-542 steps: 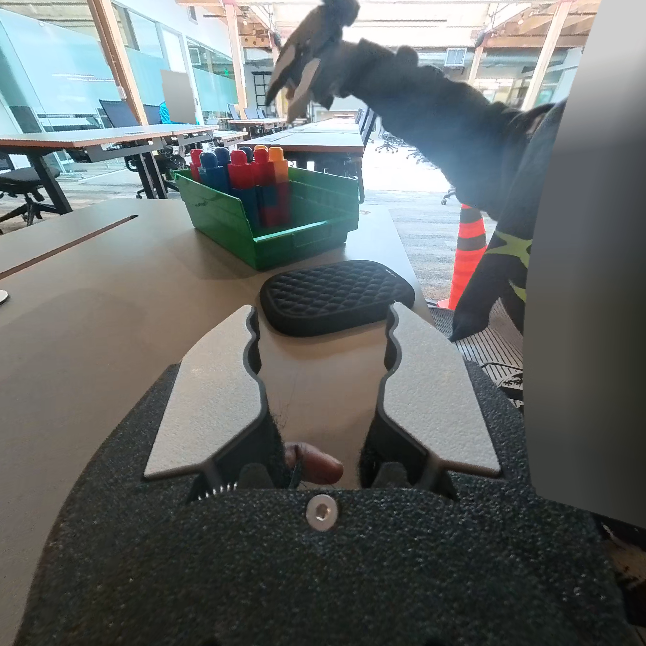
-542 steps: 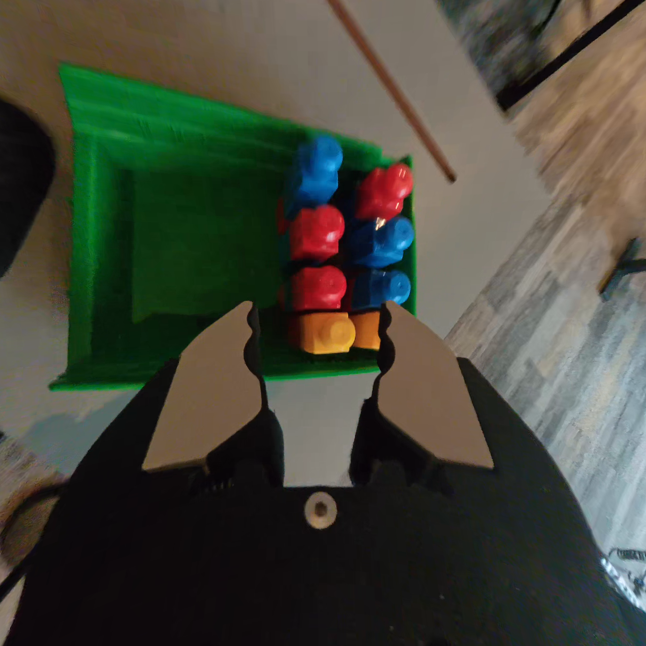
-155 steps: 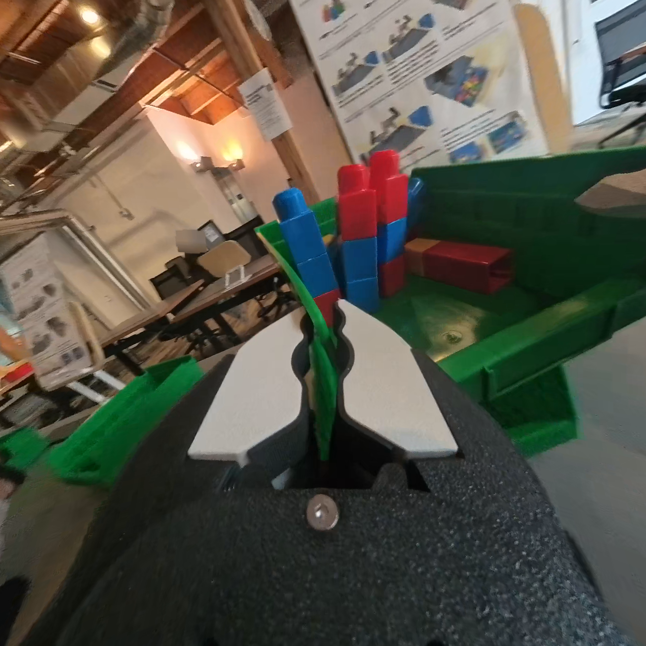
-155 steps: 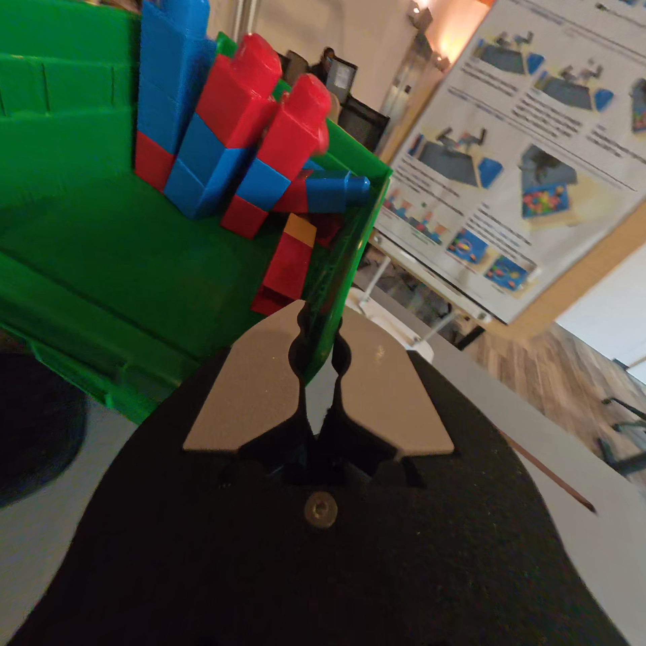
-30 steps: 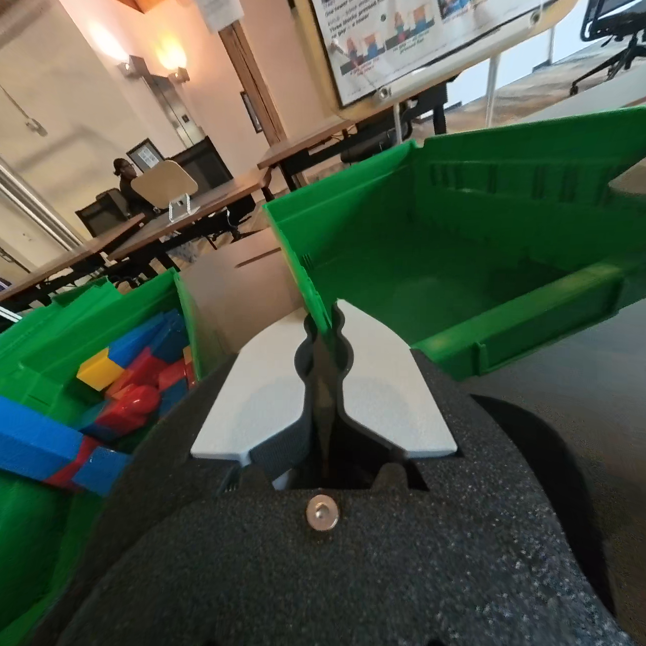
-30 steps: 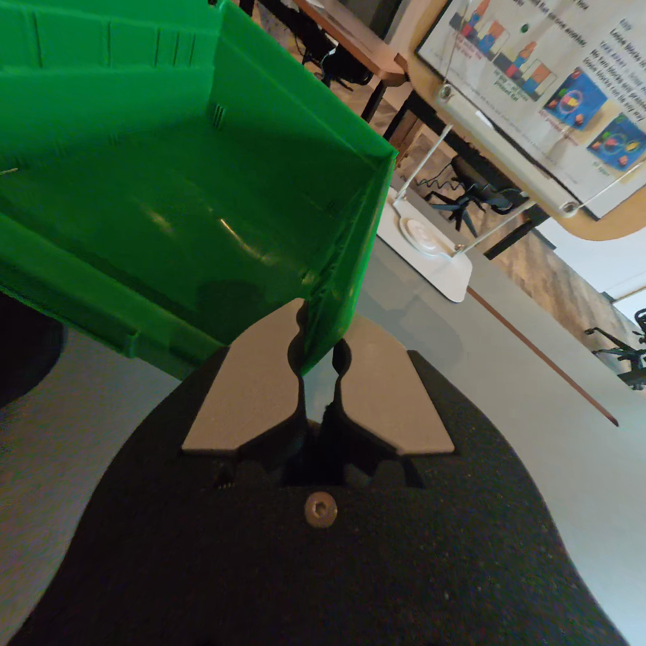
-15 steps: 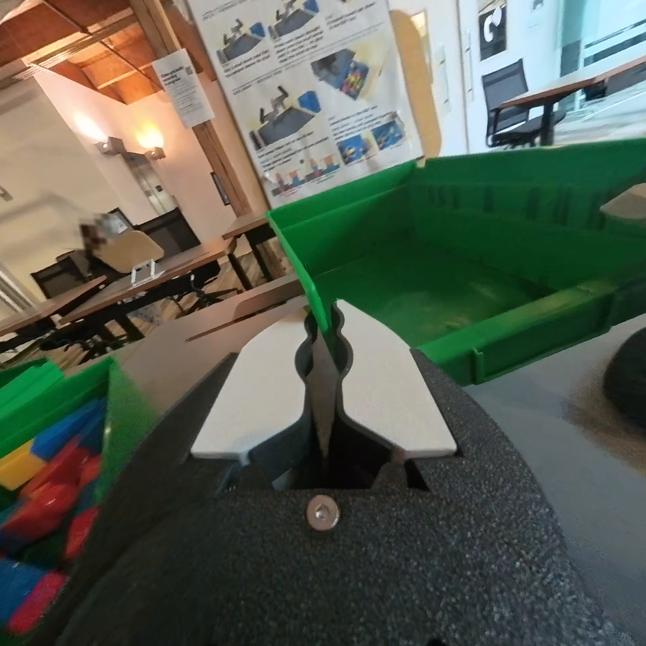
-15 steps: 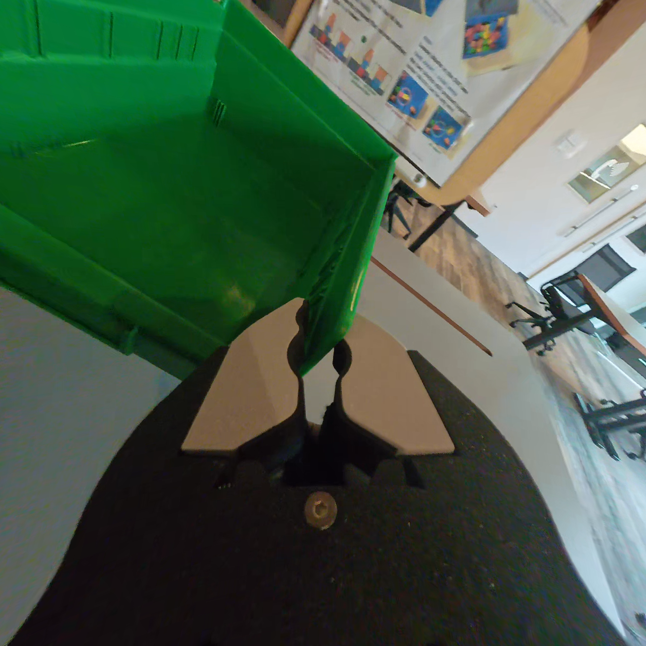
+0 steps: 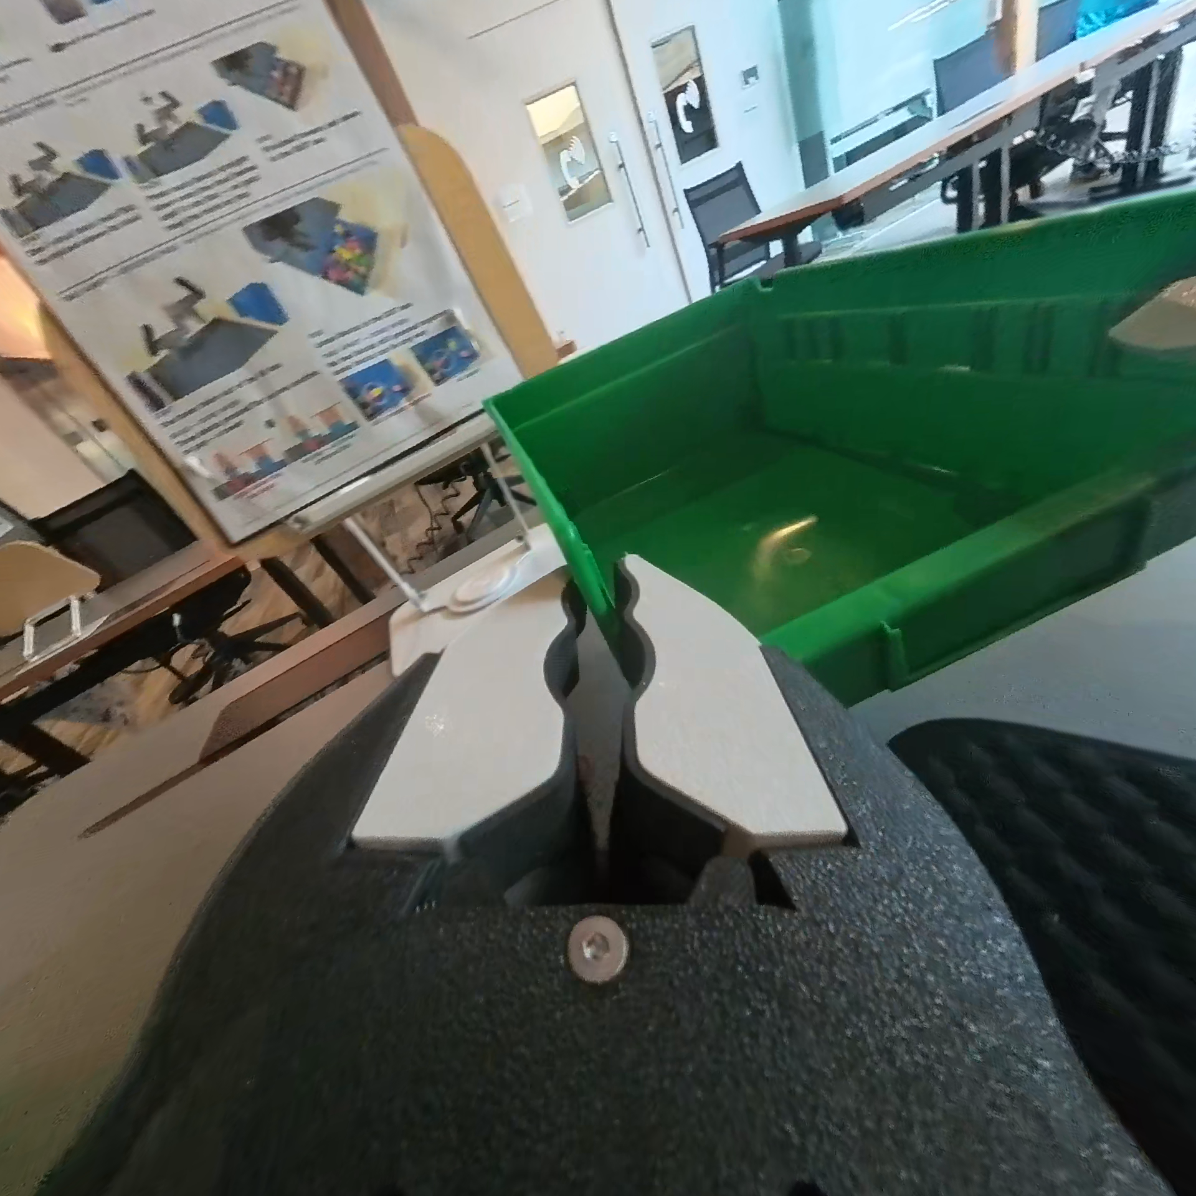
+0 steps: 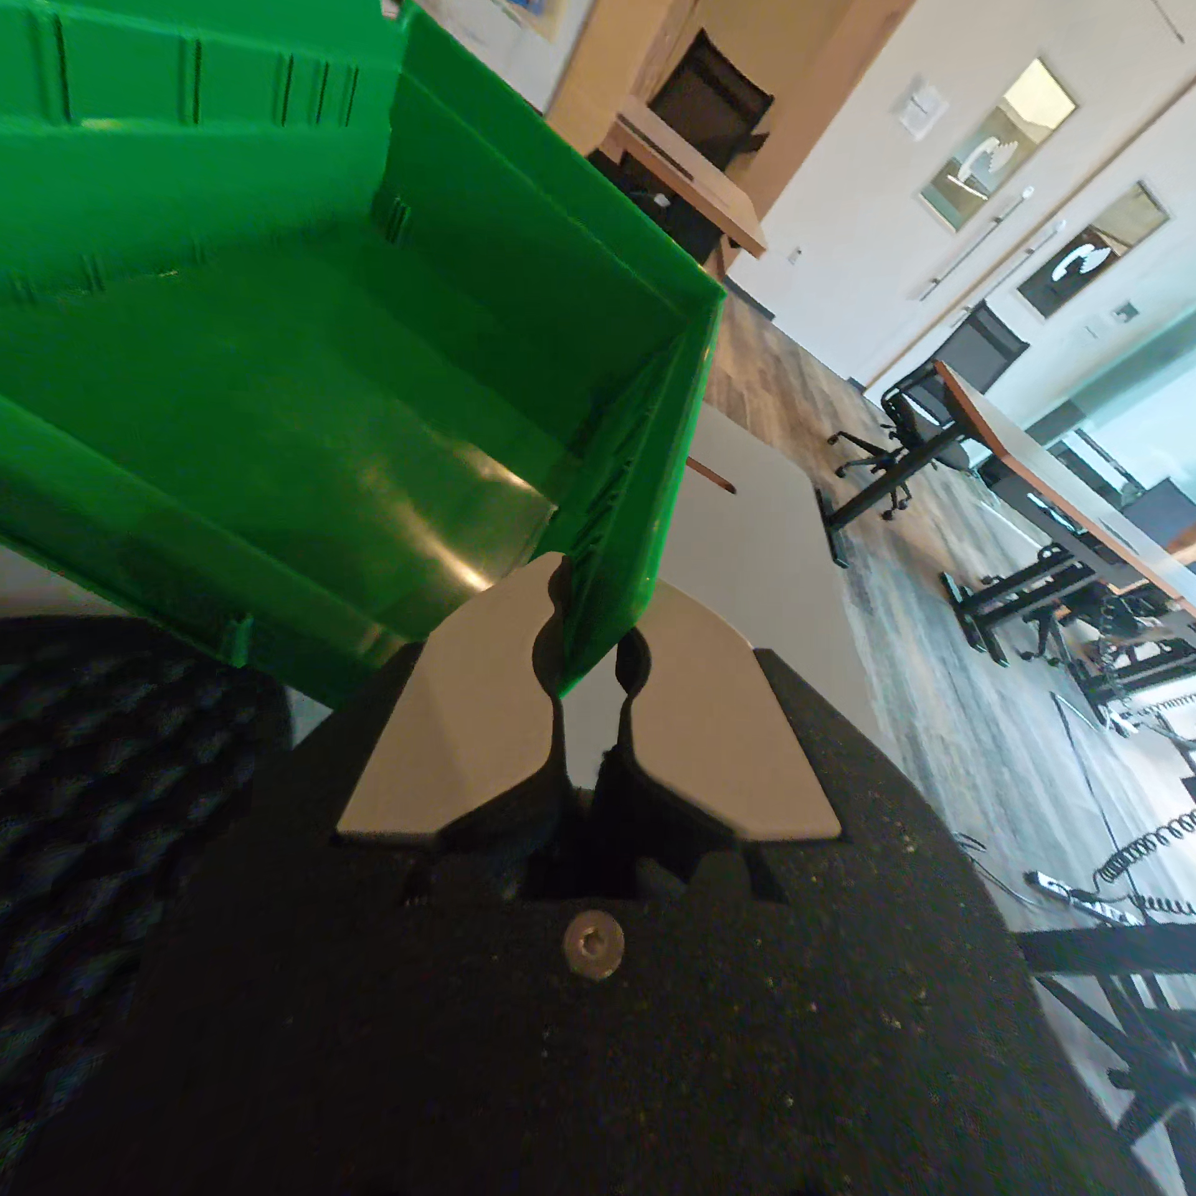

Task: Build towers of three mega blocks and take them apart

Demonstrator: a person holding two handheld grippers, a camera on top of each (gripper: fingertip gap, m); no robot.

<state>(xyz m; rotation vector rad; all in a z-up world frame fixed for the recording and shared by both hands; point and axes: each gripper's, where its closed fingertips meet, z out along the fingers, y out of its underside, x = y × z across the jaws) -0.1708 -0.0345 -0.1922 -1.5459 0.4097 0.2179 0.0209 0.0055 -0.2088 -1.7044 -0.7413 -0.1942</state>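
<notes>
Both grippers hold one empty green plastic bin [image 9: 809,492] above the table. My left gripper [image 9: 598,598] is shut on the bin's left side wall. My right gripper [image 10: 592,605] is shut on the bin's right side wall; the bin [image 10: 323,336] fills the upper left of the right wrist view. The bin is tilted with its low front lip toward me. No mega blocks show in either view. The tip of the right gripper shows at the bin's far wall [image 9: 1158,323].
A black quilted pad [image 9: 1061,874] lies on the grey table under the bin, also in the right wrist view [image 10: 97,809]. A poster board [image 9: 226,259] on a white stand base [image 9: 479,589] stands at the table's far left. Desks and office chairs stand beyond. Left tips to right tips: about 20 cm.
Both grippers have swung the empty bin to the right, away from the second bin of loose blocks, which has left the view. The black pad has come into view beneath.
</notes>
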